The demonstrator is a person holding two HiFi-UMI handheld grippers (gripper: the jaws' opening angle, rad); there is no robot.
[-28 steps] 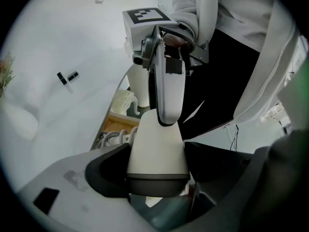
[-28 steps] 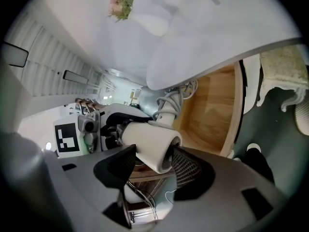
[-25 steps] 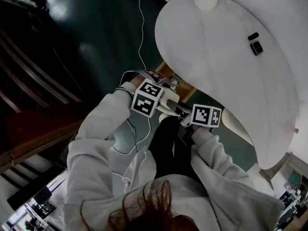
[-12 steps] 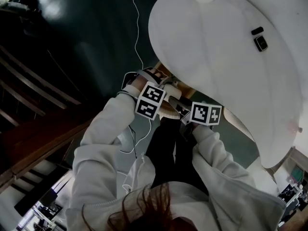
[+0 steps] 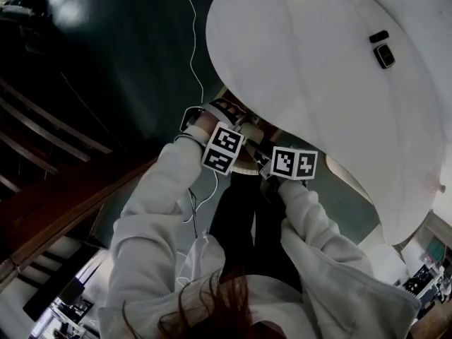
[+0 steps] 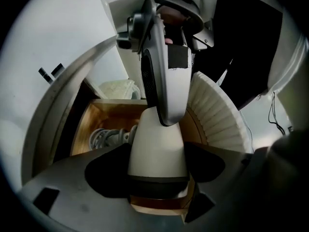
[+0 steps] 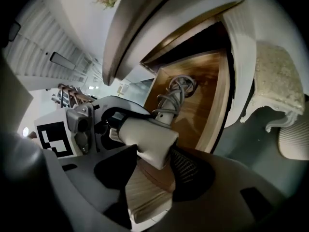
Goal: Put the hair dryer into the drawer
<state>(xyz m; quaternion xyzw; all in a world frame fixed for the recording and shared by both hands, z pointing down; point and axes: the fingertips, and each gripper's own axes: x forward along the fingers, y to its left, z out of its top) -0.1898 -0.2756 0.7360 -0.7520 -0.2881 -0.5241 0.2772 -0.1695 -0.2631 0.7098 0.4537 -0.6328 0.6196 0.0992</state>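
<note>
A white hair dryer (image 6: 157,144) with a grey handle (image 6: 161,66) hangs above an open wooden drawer (image 6: 84,124) under the white table (image 5: 318,69). My left gripper (image 6: 157,175) is shut on its white barrel and points steeply down into the drawer. In the right gripper view the right gripper (image 7: 154,166) is shut on the dryer's (image 7: 145,137) other end, near its dark mesh. The dryer's grey cord (image 7: 176,93) lies coiled on the drawer's floor (image 7: 207,95). In the head view both marker cubes (image 5: 222,147) sit close together at the table's edge, and the jaws are hidden.
The drawer's ribbed white front (image 6: 217,110) curves along the right. Two small dark devices (image 5: 385,55) lie on the table top. A thin white cable (image 5: 191,48) runs over the dark floor. Wooden rails (image 5: 42,210) stand at the left. An ornate white piece of furniture (image 7: 275,86) stands beside the drawer.
Both grippers have sunk with the hair dryer toward the drawer. Their marker cubes have drawn closer together, and the table's edge now reaches further over them.
</note>
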